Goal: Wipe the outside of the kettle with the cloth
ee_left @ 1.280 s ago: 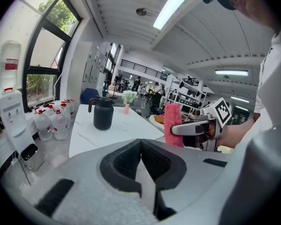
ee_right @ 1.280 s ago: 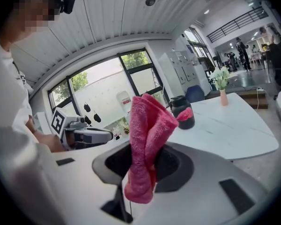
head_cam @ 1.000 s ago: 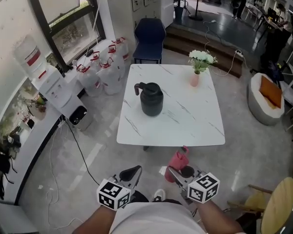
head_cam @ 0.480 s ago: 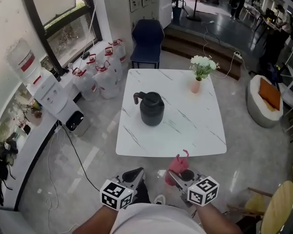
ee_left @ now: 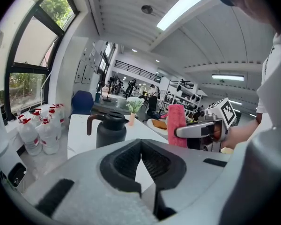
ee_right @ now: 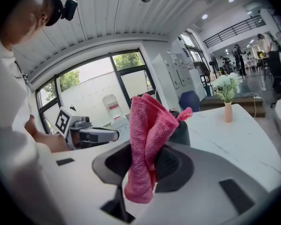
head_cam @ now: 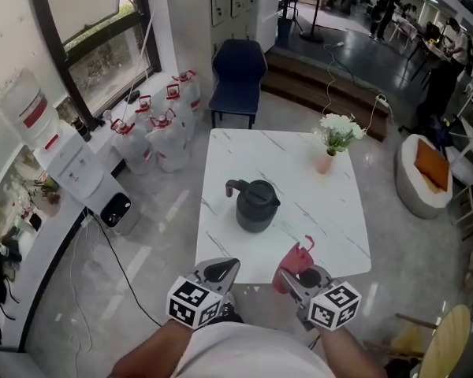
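Note:
A dark kettle [head_cam: 256, 205] with a brown handle stands on the white marble table [head_cam: 343, 235], left of its middle; it also shows as the kettle [ee_left: 110, 129] in the left gripper view. My right gripper [head_cam: 288, 278] is shut on a pink cloth [head_cam: 296, 260], which sticks up between the jaws as the cloth [ee_right: 147, 139], at the table's near edge. In the right gripper view the kettle [ee_right: 181, 131] is mostly hidden behind the cloth. My left gripper [head_cam: 227, 268] is shut with nothing in it, its jaws meeting just short of the near edge, left of the right gripper [ee_left: 185, 132].
A pink vase of white flowers [head_cam: 333, 142] stands at the table's far right. A blue chair [head_cam: 236, 75] is behind the table. Several water jugs [head_cam: 162, 124] and a dispenser [head_cam: 67, 160] line the left wall. A round cushioned seat [head_cam: 430, 176] is at the right.
Both grippers have come forward from over the floor to the table's near edge, and the table and kettle now lie closer. The cloth stays held in the right gripper.

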Available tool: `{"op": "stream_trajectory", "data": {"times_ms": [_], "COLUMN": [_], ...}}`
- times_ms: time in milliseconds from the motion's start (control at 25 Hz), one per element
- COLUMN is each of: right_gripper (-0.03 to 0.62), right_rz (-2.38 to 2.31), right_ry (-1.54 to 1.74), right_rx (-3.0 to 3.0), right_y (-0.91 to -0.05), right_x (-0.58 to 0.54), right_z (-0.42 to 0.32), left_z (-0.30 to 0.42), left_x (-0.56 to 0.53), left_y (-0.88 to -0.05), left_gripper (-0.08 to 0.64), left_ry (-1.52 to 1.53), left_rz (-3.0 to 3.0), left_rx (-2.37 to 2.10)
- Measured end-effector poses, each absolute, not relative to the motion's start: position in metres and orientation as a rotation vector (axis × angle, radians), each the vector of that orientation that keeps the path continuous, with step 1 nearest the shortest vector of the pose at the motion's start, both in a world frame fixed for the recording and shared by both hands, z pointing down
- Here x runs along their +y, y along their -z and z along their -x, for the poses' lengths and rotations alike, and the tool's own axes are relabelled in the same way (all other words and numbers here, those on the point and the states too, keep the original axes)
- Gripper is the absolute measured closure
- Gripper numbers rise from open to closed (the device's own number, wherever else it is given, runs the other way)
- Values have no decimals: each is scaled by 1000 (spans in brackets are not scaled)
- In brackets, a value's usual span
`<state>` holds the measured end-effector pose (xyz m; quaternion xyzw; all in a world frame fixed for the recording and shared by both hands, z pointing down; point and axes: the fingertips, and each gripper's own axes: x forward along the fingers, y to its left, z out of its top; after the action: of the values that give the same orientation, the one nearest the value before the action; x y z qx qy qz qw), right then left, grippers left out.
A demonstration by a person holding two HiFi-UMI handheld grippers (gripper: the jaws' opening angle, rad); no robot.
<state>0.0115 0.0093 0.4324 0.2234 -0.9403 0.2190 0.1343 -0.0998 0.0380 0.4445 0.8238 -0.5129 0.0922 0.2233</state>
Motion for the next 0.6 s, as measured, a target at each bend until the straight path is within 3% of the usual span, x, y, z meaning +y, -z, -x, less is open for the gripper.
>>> {"op": "stream_trajectory", "data": {"times_ms": [600], "right_gripper": [469], "right_rz": [-864], "right_ry": [-502], "right_rx": [-2653], "right_y": [-431], "right_x": [-74], "right_z": [32], "left_z": [195], "left_x": [-45], "left_y": [-466], "left_gripper": [560], "left_ry": [-405], "left_rz": [-2415], "left_rx": [-1404]}}
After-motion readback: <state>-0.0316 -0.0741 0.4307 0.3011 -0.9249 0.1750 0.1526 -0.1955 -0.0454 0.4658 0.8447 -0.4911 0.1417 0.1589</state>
